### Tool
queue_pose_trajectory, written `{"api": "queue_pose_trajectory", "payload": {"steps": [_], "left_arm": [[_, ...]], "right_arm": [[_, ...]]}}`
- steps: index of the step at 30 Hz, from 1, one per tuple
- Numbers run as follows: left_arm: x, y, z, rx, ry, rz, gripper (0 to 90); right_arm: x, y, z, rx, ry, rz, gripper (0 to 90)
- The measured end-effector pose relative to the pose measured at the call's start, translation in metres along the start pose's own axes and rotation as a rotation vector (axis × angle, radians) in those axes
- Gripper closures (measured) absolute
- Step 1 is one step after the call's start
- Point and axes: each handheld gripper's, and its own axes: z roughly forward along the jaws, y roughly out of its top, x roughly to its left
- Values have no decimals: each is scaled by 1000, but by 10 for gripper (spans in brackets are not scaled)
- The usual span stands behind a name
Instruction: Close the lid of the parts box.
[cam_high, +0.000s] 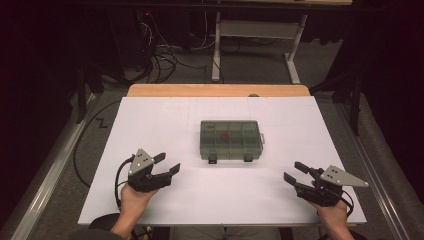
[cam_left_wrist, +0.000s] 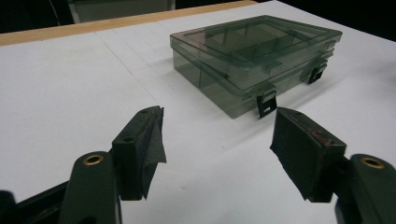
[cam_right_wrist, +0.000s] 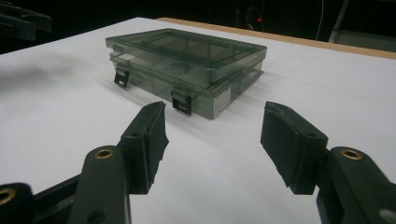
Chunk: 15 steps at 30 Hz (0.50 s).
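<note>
Grippers left (cam_high: 167, 163) and right (cam_high: 294, 171) rest wide open and empty on the white table (cam_high: 150, 125), flanking the closed, latched compartment box (cam_high: 231, 139) lying mid-table, well apart from both.

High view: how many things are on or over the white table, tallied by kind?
Clear plastic boxes with lid shut: 1
Black latches on its front, first, second: 2
Grippers, left gripper and right gripper, both open, empty: 2
Total: 5
</note>
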Motion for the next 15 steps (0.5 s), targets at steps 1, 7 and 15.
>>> {"api": "queue_pose_trajectory", "payload": {"steps": [1,7,15], "left_arm": [[0,0,0,1,-1,1,337],[1,1,0,-16,0,-8,337],[0,1,0,-24,-13,-9,337]], "right_arm": [[0,0,0,0,0,2,423],[-2,0,-1,-28,-5,9,417],[-3,1,-2,-50,-10,19,402]]}}
